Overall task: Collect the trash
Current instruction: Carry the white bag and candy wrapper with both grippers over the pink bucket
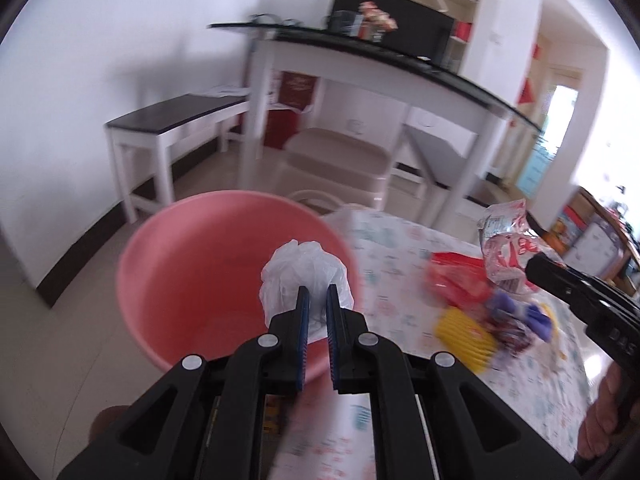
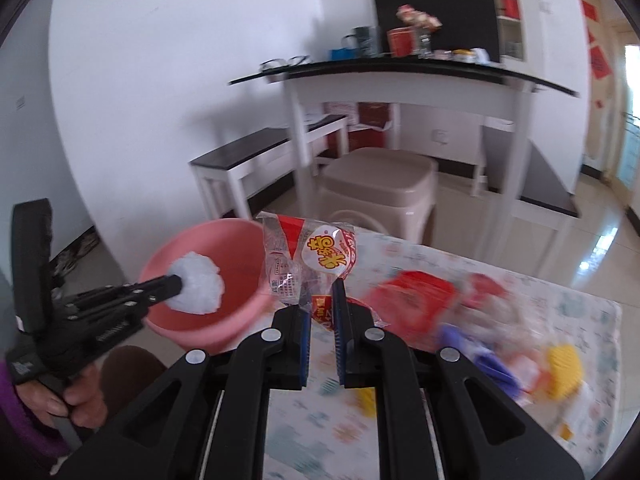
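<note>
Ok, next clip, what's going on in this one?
A person is clearing trash off a table with a gripper in each hand. The left gripper is shut on a crumpled white plastic bag, held over the pink basin. The right gripper is shut on a clear red-printed wrapper beside the basin. More wrappers remain on the table.

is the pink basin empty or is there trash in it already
Looks empty: the pink basin shows bare floor; the white plastic bag is held above it.

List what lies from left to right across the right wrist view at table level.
Left tongs holding the white plastic bag → pink basin → clear snack wrapper in the right tongs → red packet → purple wrapper → yellow piece.
</note>
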